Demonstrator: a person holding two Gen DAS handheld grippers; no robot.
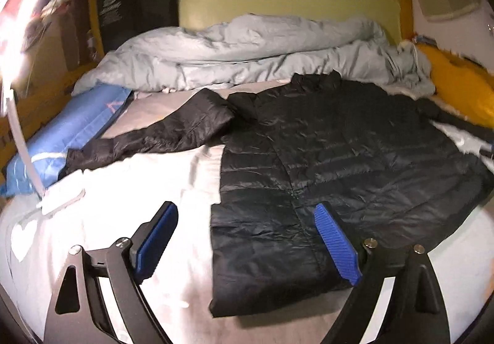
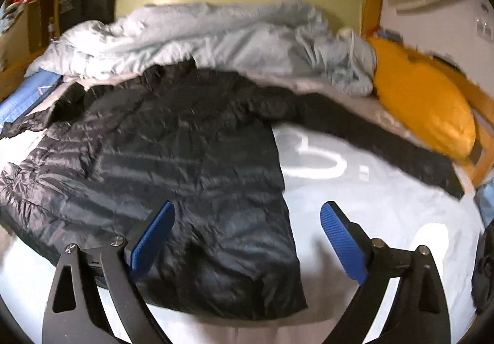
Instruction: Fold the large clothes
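Both tools (image 1: 245, 220) (image 2: 247, 220) gape above black jacket's (image 1: 339, 152) hem edge.

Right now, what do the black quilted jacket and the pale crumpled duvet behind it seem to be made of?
Black quilted jacket: probably thin nylon or polyester shell with padding; glossy sheen, stitched horizontal channels, fine crinkles. Pale crumpled duvet: likely matte woven cotton or a blend over soft filling; dull surface, puffy folds. Neither fibre can be confirmed.

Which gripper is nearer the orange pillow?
Right. The right gripper sits over the jacket's right hem corner, with the orange pillow close ahead on its right. The left gripper is over the left hem corner, farther away.
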